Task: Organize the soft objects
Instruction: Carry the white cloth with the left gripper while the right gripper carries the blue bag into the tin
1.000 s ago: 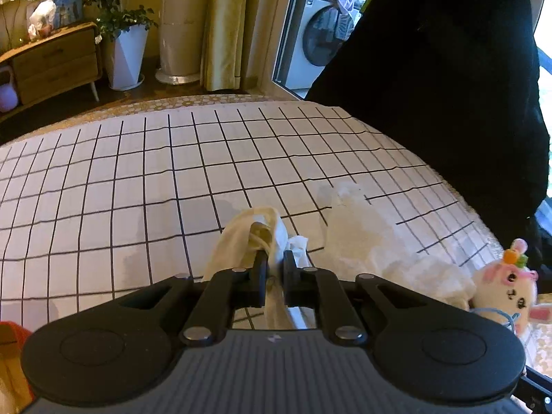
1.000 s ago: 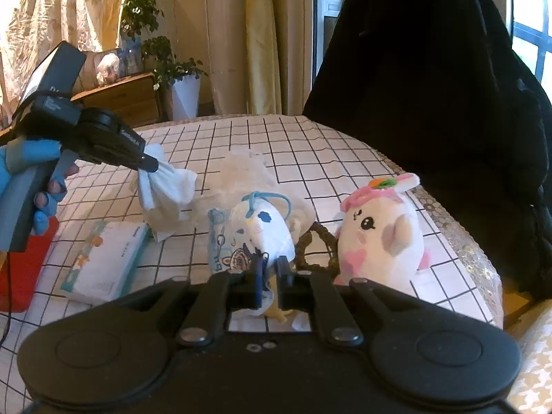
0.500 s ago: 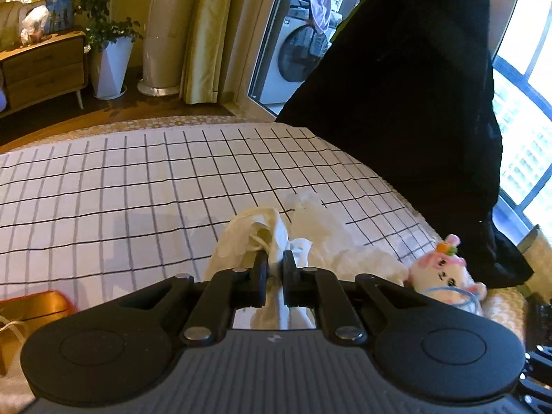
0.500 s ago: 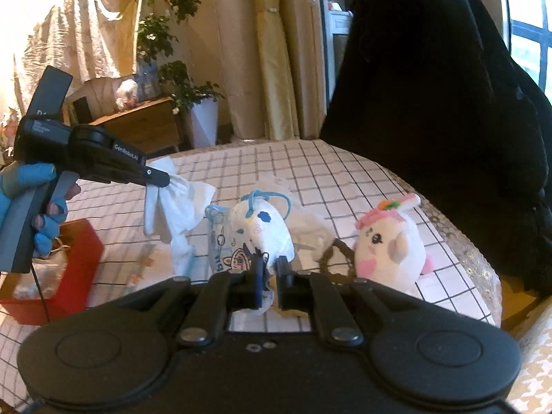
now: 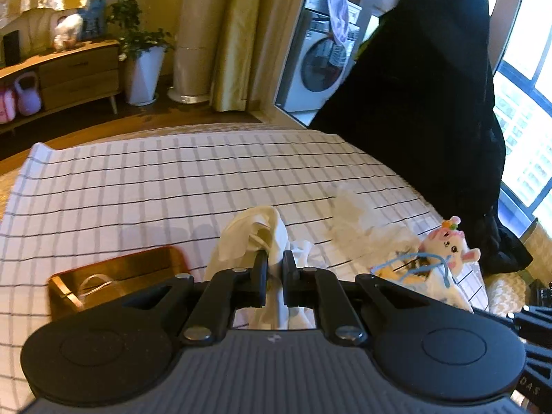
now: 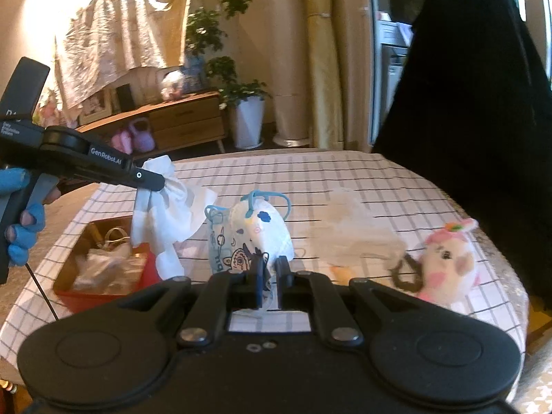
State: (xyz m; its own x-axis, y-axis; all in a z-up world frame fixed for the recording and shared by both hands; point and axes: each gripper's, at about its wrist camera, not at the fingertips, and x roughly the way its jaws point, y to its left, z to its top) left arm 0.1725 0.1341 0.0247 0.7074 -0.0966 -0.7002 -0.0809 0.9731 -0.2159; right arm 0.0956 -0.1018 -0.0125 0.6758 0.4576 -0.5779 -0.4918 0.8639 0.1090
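Note:
My left gripper (image 5: 275, 265) is shut on a white cloth (image 5: 255, 238) and holds it in the air; in the right wrist view the left gripper (image 6: 151, 182) carries the white cloth (image 6: 165, 214) just right of and above a red box (image 6: 103, 258). My right gripper (image 6: 268, 269) is shut on a white printed mask with blue loops (image 6: 255, 231), lifted off the table. The red box (image 5: 114, 276) shows left of the left gripper. A pink and white plush toy (image 6: 445, 258) sits at the right, also seen in the left wrist view (image 5: 448, 245).
A checked tablecloth (image 6: 345, 179) covers the table. A crumpled pale tissue or cloth (image 6: 348, 227) lies between mask and plush. A black draped shape (image 6: 483, 103) stands at the table's right. The red box holds white soft things (image 6: 103, 262).
Both grippers have risen and moved left with their loads. The left gripper now holds the white cloth near the red box. The mask is lifted clear of the plush toy.

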